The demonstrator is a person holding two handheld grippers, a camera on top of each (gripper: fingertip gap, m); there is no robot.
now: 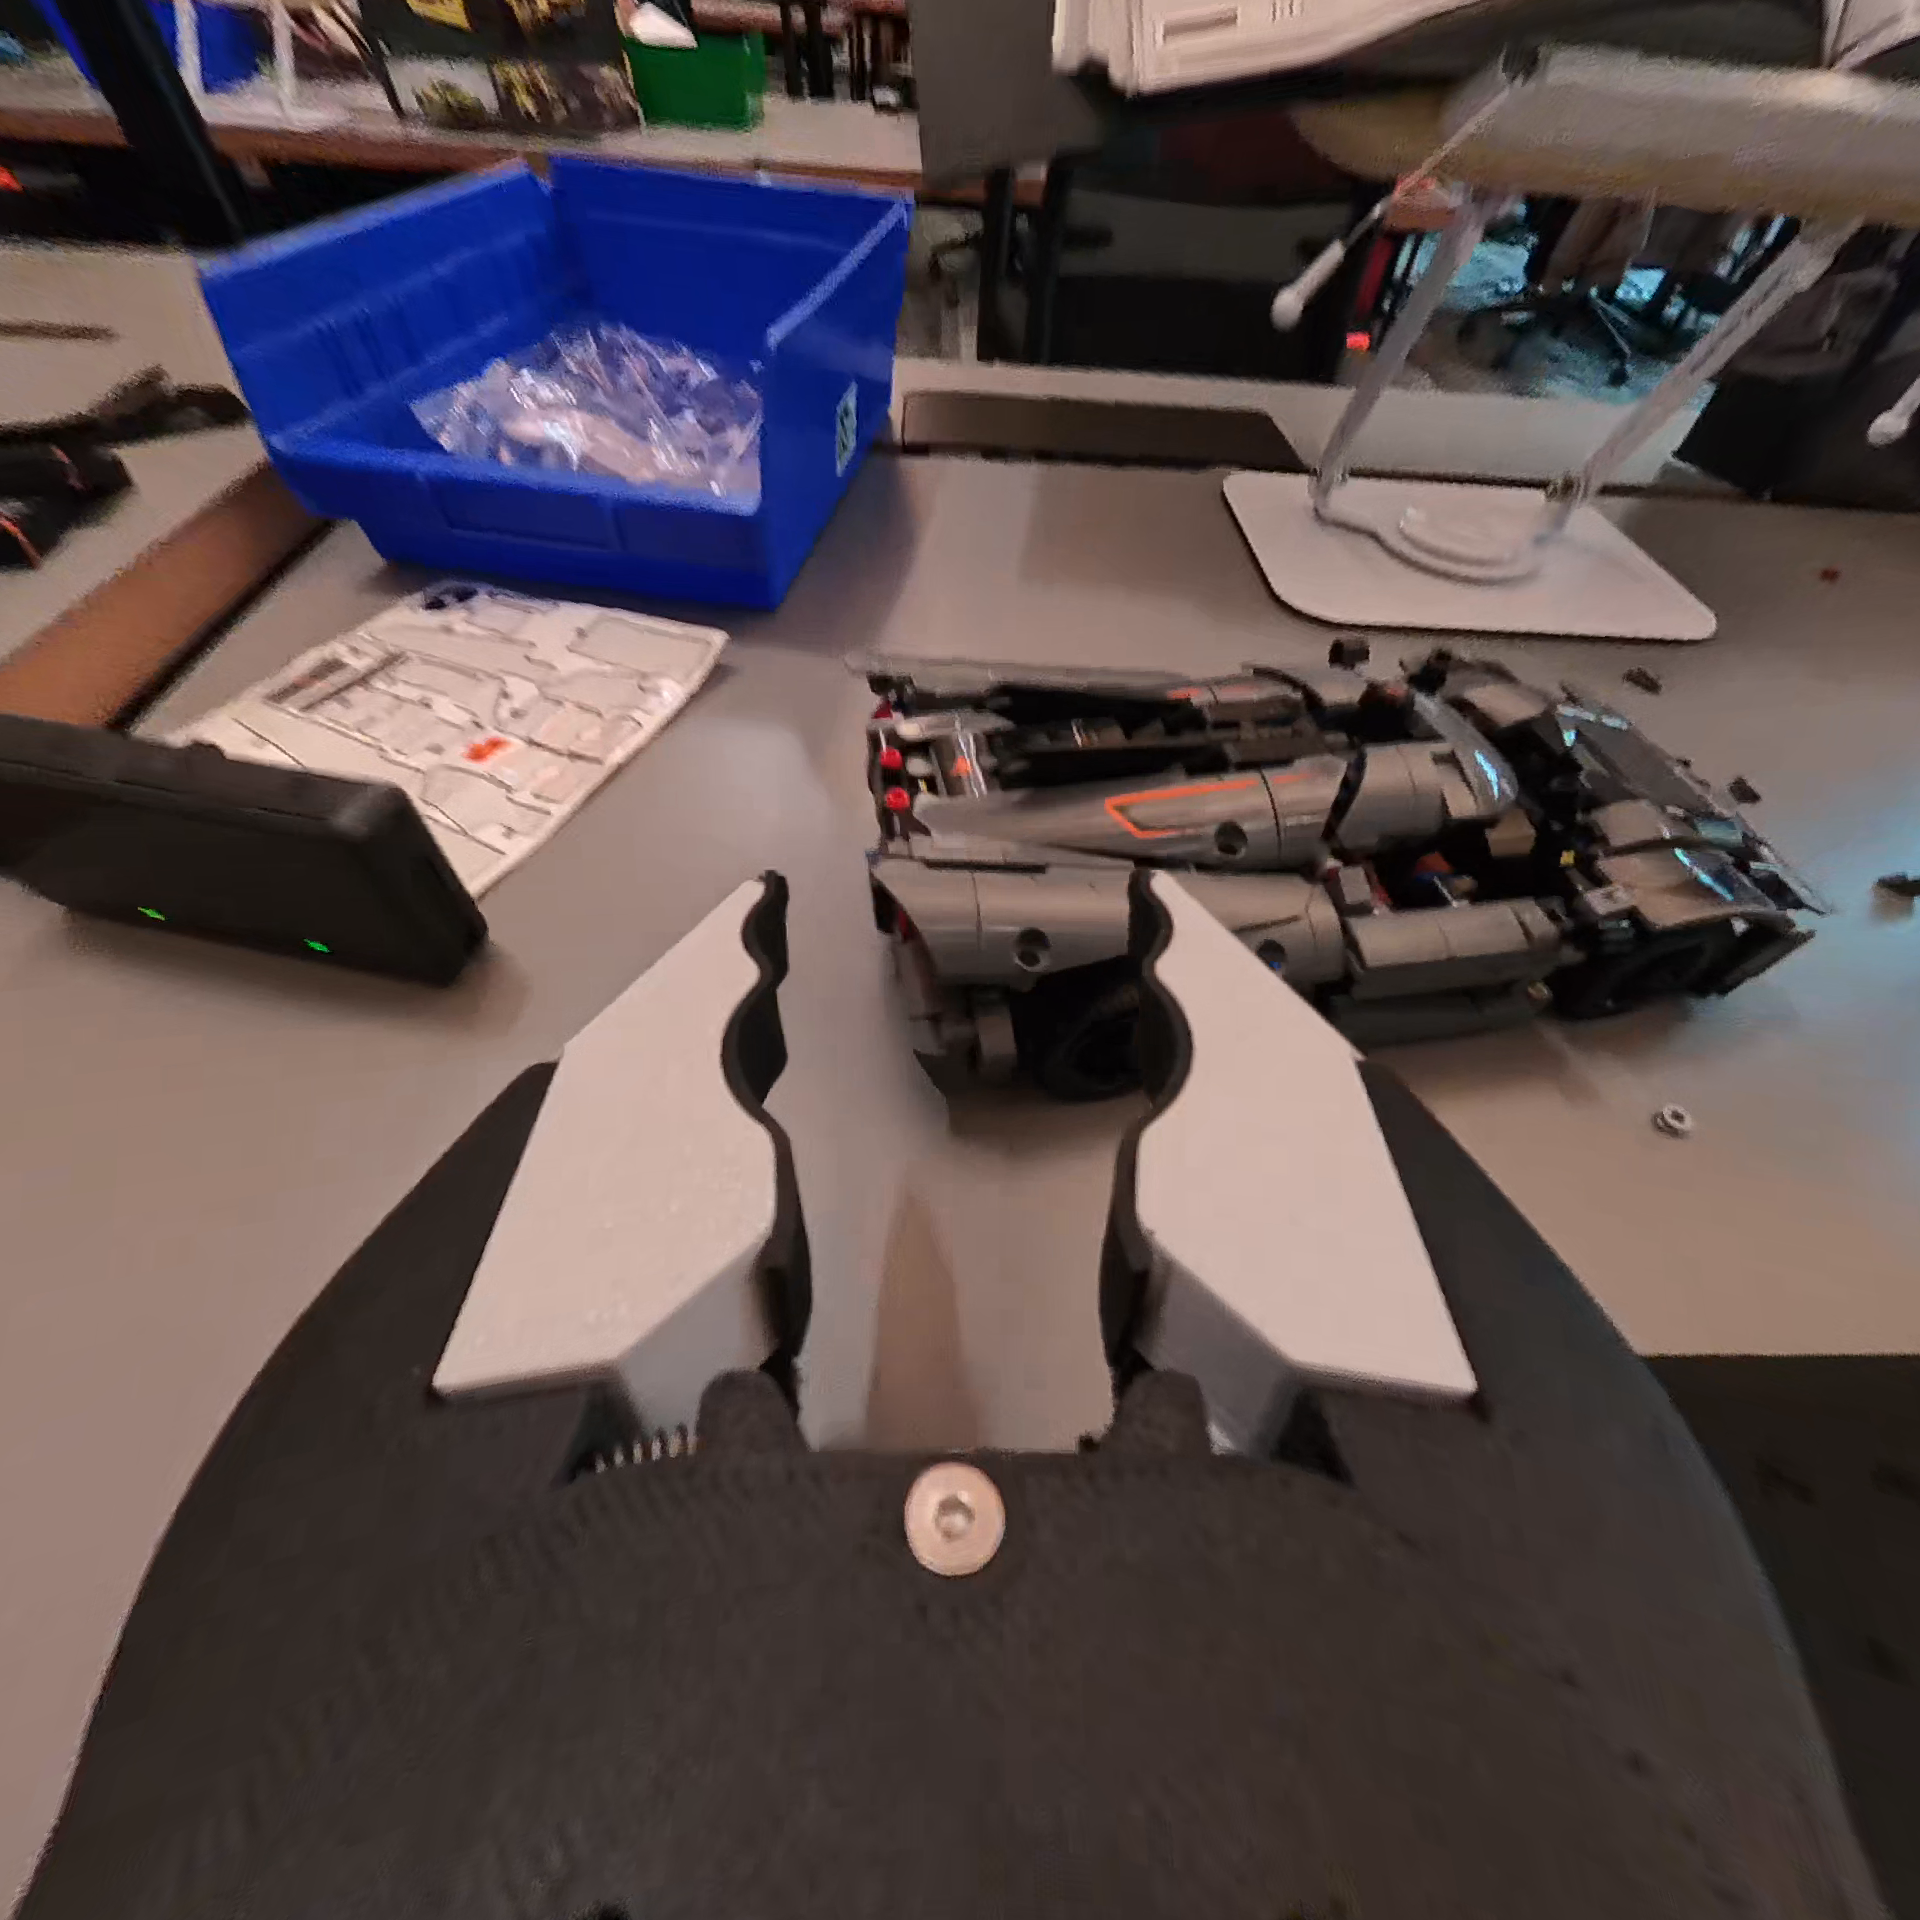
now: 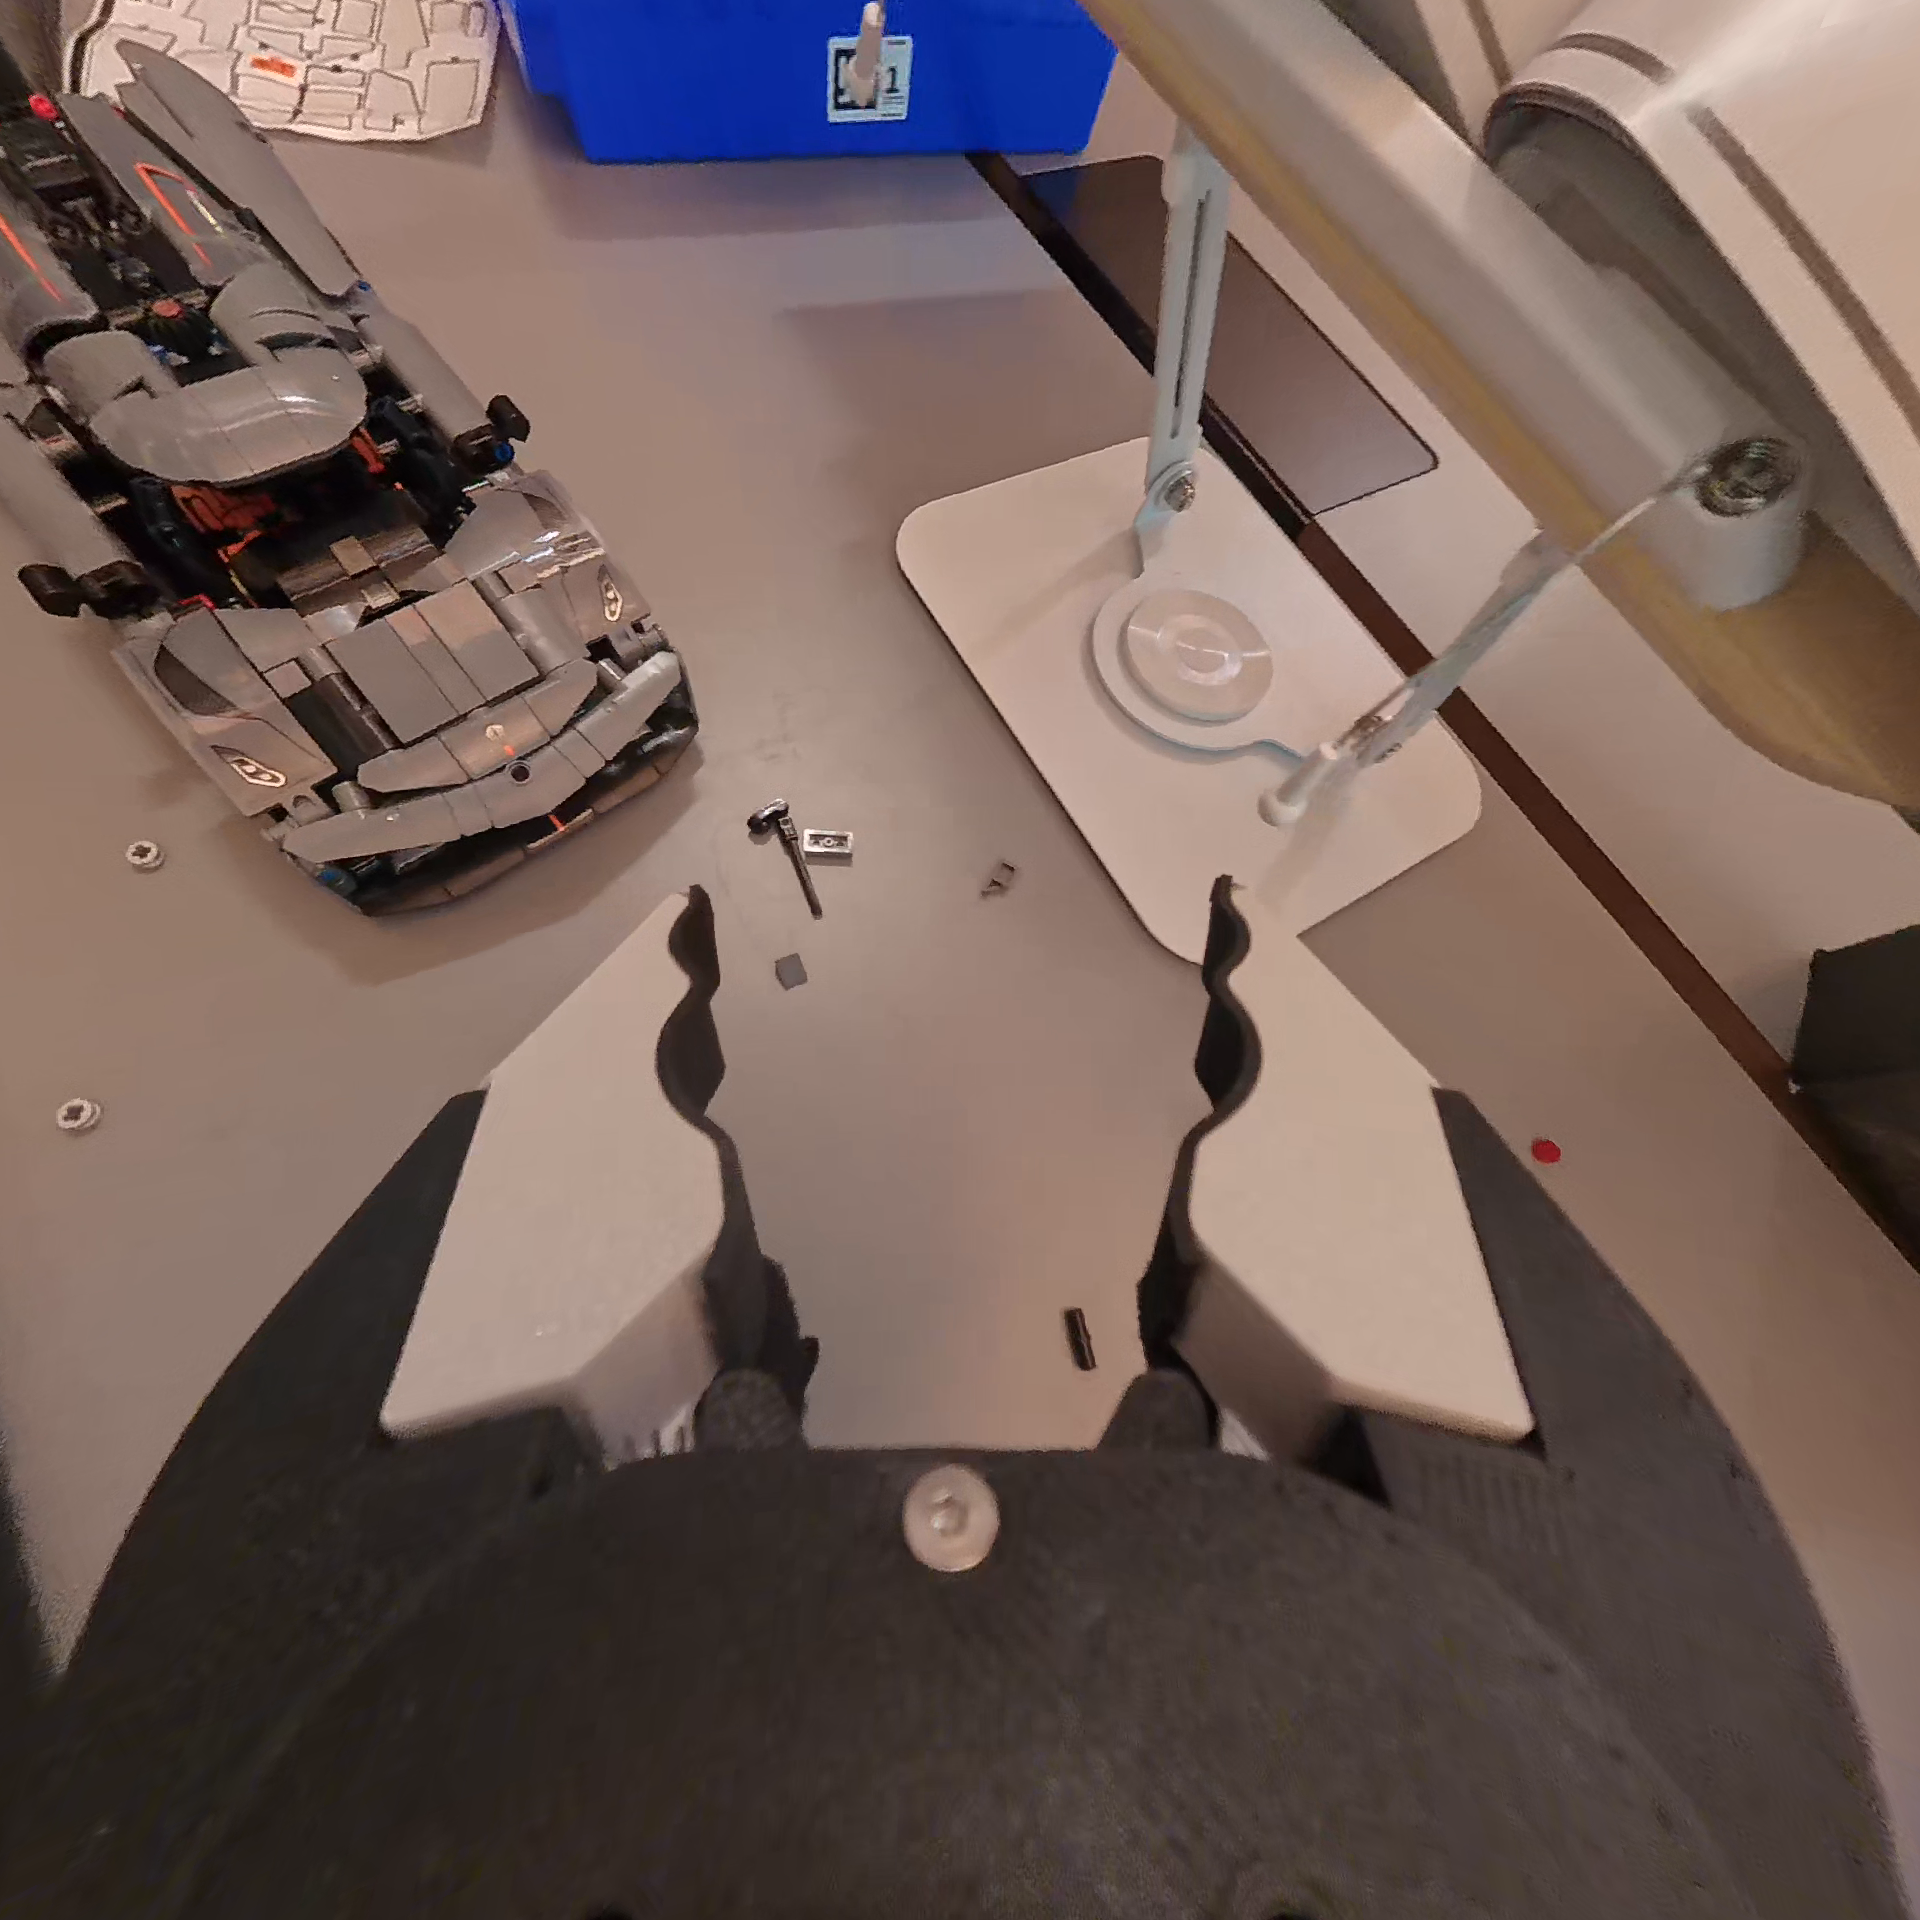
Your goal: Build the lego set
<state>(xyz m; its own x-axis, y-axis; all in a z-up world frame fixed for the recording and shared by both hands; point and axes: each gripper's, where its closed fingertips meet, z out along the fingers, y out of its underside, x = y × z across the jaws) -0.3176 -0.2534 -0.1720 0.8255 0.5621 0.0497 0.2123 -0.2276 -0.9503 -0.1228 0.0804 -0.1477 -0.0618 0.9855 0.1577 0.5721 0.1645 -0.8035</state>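
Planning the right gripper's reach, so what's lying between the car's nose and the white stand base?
Right wrist view: a black pin, a small grey plate and a grey bit on otherwise bare table.

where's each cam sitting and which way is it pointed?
Left wrist view: on the left tongs, low, facing the lego car side-on; open fingers show.
Right wrist view: on the right tongs, looking steeply down at loose pieces; open fingers show.
Shared: car, blue bin, sticker sheet, white stand base.
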